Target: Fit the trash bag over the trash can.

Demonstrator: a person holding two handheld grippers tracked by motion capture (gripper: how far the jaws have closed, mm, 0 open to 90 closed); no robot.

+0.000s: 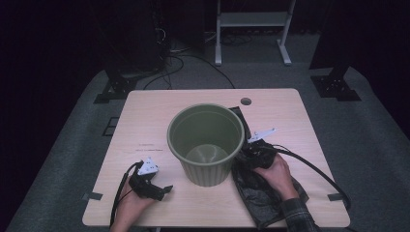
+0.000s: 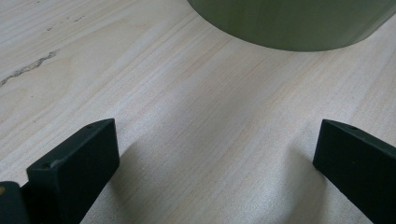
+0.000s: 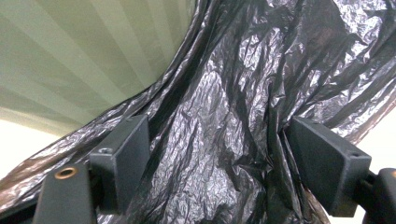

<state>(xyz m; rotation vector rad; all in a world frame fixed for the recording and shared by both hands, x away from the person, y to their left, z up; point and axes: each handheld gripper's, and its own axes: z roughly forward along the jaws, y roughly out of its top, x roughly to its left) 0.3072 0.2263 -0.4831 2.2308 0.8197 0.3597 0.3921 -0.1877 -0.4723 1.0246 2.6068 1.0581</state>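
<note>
While green ribbed bin (image 1: 205,141) stands upright at bench (image 1: 145,121) middle, black plastic bag (image 1: 258,193) lies crumpled on bench just right of it, upper edge touching bin wall. Right tool (image 1: 255,151) over bag beside bin; jaws spread, bag film (image 3: 219,140) between them, pads not pinching it. Left tool (image 1: 157,189) low at bench front left, near bin base (image 2: 299,23), jaws wide apart, released, bare wood between them.

Olive-green ribbed bin (image 1: 205,143) upright mid-table (image 1: 145,121), crumpled black bin bag (image 1: 261,193) flat beside it, right gripper (image 1: 258,147) over the bag, left gripper (image 1: 150,186) resting on bare wood near the front edge
</note>
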